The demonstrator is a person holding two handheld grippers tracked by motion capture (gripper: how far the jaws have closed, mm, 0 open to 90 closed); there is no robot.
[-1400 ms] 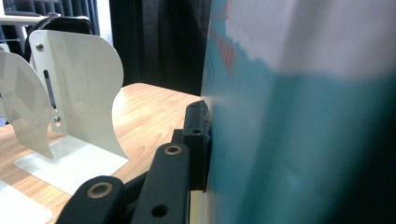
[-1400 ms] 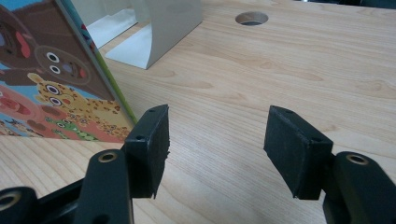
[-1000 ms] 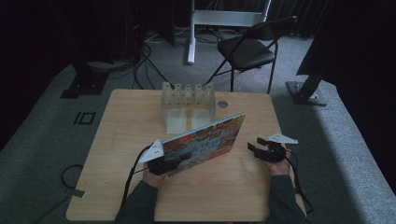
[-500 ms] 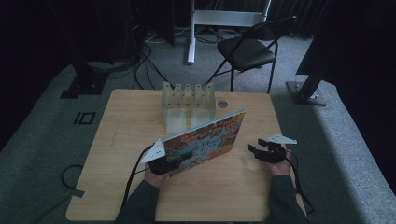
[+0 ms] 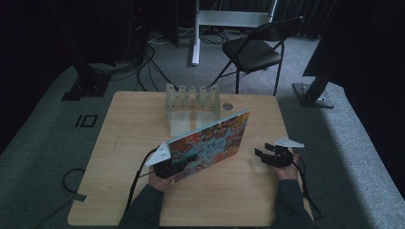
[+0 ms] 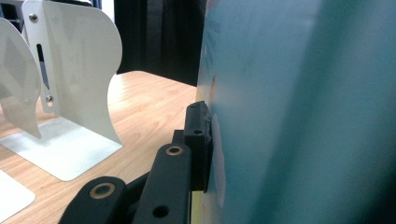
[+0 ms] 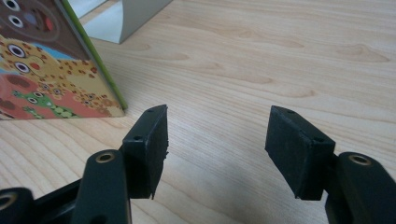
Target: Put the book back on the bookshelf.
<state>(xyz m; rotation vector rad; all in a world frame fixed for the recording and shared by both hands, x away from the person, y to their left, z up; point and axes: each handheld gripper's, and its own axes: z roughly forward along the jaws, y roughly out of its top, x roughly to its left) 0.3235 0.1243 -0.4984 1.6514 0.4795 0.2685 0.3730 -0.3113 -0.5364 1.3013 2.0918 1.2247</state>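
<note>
Left gripper [image 5: 184, 164] clamped on book [image 5: 210, 143], held on edge, tilted, before rack [image 5: 192, 102]; jaws just closed. Left gripper view: pad flat against cover. Right gripper [image 7: 215, 140] jaws apart, empty, over table [image 7: 280, 56].

Left hand-held gripper [image 5: 184, 164] clamped, right hand-held gripper [image 5: 260, 153] agape.

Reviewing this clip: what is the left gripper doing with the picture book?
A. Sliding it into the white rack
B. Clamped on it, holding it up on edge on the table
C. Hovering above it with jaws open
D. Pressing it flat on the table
B: the left gripper has closed on the picture book, which stands tilted on its edge.
</note>
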